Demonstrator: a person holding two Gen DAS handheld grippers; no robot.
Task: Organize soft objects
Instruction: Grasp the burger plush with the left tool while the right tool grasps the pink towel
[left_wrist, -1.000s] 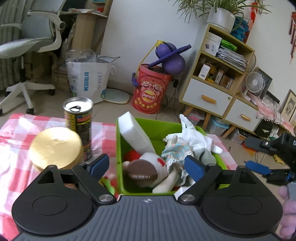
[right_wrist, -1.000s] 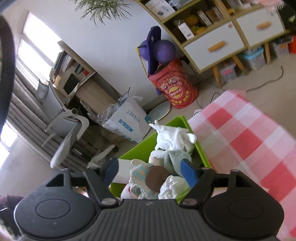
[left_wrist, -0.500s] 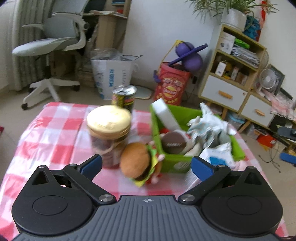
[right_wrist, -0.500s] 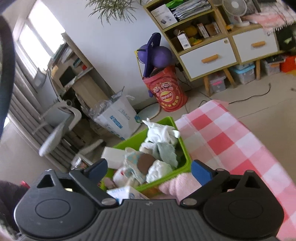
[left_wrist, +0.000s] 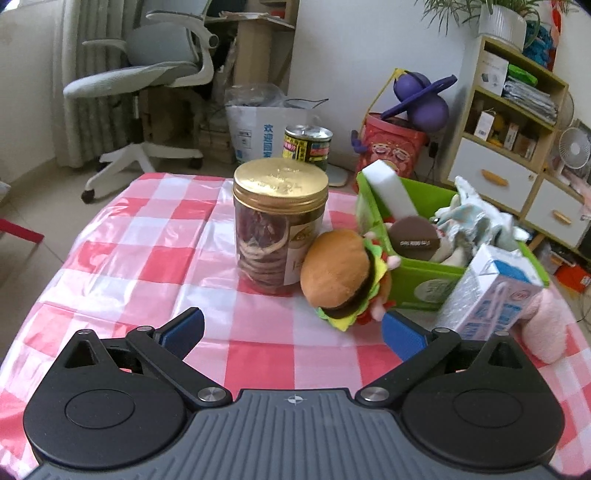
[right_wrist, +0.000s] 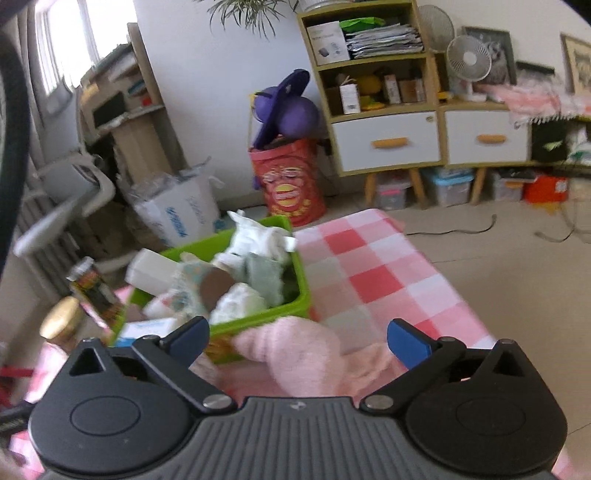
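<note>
A: Where are your tools right now?

B: Your left tool (left_wrist: 291, 330) hangs over the near part of the checked worktop (left_wrist: 147, 240), its fingers spread wide with nothing between them. Your right tool (right_wrist: 298, 336) is just as wide apart, and the pink plush (right_wrist: 306, 354) lies on the cloth between its fingers (not gripped; neither pad touches it).

A: And the soft things?

B: Most sit heaped in the green bin (left_wrist: 413, 280) toward the worktop's far right corner: a white sponge block (left_wrist: 388, 192) leaning at its left end, crumpled white and pale-blue fabric (left_wrist: 476, 218) piled at the right, a brown disc-shaped piece (left_wrist: 413, 236) in the middle. The hamburger plush (left_wrist: 343, 277) rests outside, tilted against the bin's near-left corner and just beside the gold-lidded jar (left_wrist: 280, 225).

A: Anything else nearby?

B: A milk carton (left_wrist: 487, 291) stands against the bin's near wall, with the pink plush touching its right side at the worktop's right edge. A drink can (left_wrist: 308, 146) stands behind the jar, near the far edge.
</note>
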